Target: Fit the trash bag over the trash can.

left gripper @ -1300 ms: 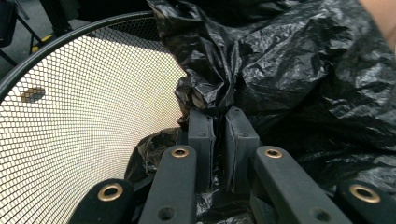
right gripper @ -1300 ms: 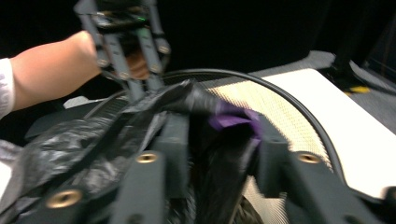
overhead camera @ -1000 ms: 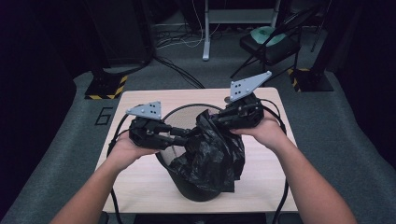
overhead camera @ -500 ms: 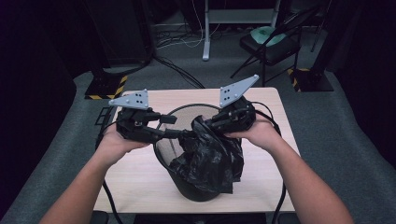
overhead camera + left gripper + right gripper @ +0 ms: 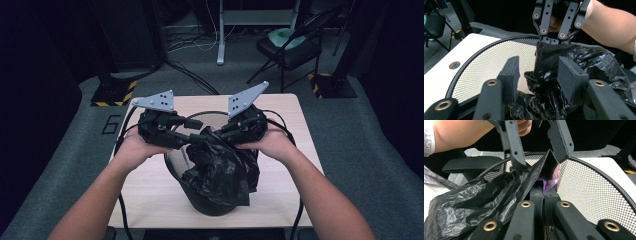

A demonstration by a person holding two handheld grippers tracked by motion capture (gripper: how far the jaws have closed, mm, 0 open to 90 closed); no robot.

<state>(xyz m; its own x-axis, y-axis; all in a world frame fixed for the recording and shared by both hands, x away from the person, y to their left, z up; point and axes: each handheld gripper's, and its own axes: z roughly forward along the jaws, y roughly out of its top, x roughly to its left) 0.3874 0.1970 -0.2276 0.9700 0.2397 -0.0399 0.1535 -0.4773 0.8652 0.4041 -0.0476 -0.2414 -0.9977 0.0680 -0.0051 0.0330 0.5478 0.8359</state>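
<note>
- Draping down the near side of the round black wire-mesh wastebasket [image 5: 216, 197], the crinkled black plastic bin bag [image 5: 220, 172] has its top edge pulled up over the rim.
- The right gripper [image 5: 220, 134] is clamped on that edge, jaws pressed together on the film.
- The left gripper [image 5: 196, 131], its jaws having just been easing apart and back, stands half open astride the bag; whether a pad touches it, I can't quite tell.
- Beyond both lies the uncovered far rim, above the pale wooden table [image 5: 150, 190].
</note>
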